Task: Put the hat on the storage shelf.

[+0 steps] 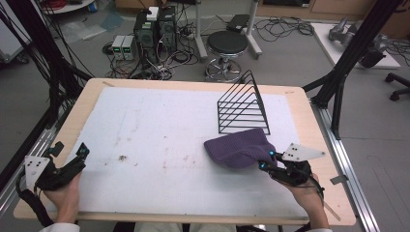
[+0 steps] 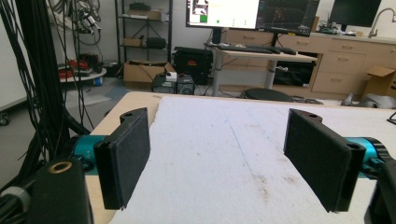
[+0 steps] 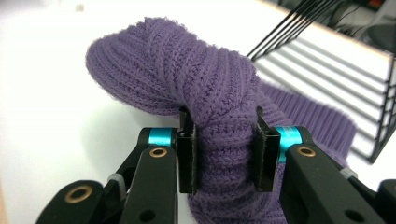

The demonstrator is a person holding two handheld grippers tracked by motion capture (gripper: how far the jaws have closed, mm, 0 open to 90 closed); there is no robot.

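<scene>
- Room lies mostly on the left: we see the white mat (image 1: 159, 145) on the surface (image 1: 309, 121) bare from its left edge to the middle, apart from a few brown marks.
- At the near-left corner we hold the left gripper (image 2: 217, 158) low over the mat's edge, its jaws wide apart with nothing between them.
- Toward the right, a black wire file rack (image 1: 244, 104) stands near the far-right part of the mat, its slots holding nothing.
- We find the purple knit beanie (image 3: 205, 88) just in front of that rack, near the surface's right side, well clear of the near edge.
- In the high view its long axis runs left to right, the rounded end toward the left and the ribbed end toward the right gripper (image 3: 224, 149).
- We have that gripper's jaws clamped on a bunched fold of the knit, which arches up from them and droops over at its rounded end.
</scene>
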